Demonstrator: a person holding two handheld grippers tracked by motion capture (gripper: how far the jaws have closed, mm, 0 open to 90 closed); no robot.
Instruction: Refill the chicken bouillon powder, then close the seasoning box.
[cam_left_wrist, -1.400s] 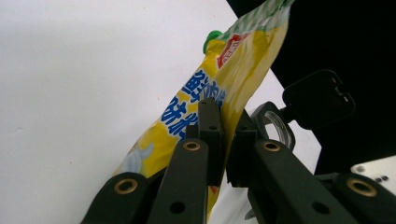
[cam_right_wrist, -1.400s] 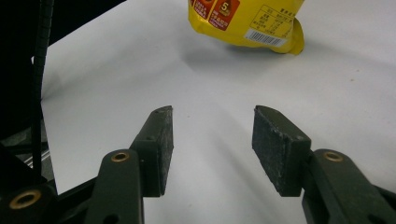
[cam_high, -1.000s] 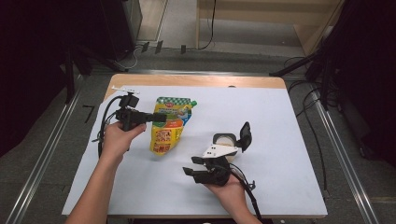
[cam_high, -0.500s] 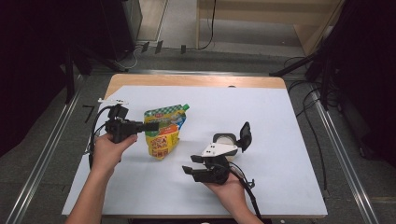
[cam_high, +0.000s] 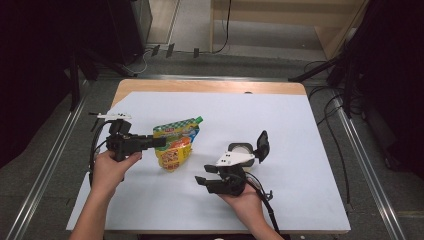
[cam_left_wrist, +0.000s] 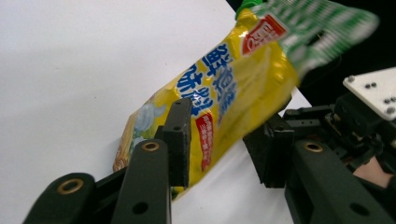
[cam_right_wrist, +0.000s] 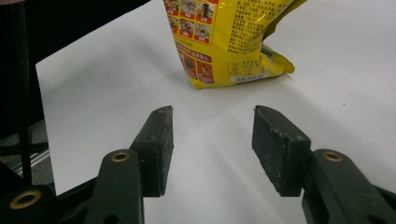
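A yellow snack pouch (cam_high: 175, 145) with a green checked top stands tilted on the white table sheet (cam_high: 300, 130). My left gripper (cam_high: 156, 142) reaches it from the left. In the left gripper view the pouch (cam_left_wrist: 233, 84) sits between the jaws of that gripper (cam_left_wrist: 222, 140); the jaws have just been opening, and the right pad stands clear of the foil. My right gripper (cam_high: 204, 176) rests near the front edge, pointing left at the pouch. Its own view shows the right gripper (cam_right_wrist: 212, 114) open with nothing between the pads, and the pouch (cam_right_wrist: 229, 37) resting on its base ahead.
The bare wooden tabletop (cam_high: 210, 86) shows along the far side of the sheet. Metal rails (cam_high: 365, 165) and dark floor with cables flank the table. The other gripper (cam_left_wrist: 364, 107) appears behind the pouch in the left gripper view.
The left hand carried the pouch left and toward the near side, then its jaws opened off it. The right hand has not moved.
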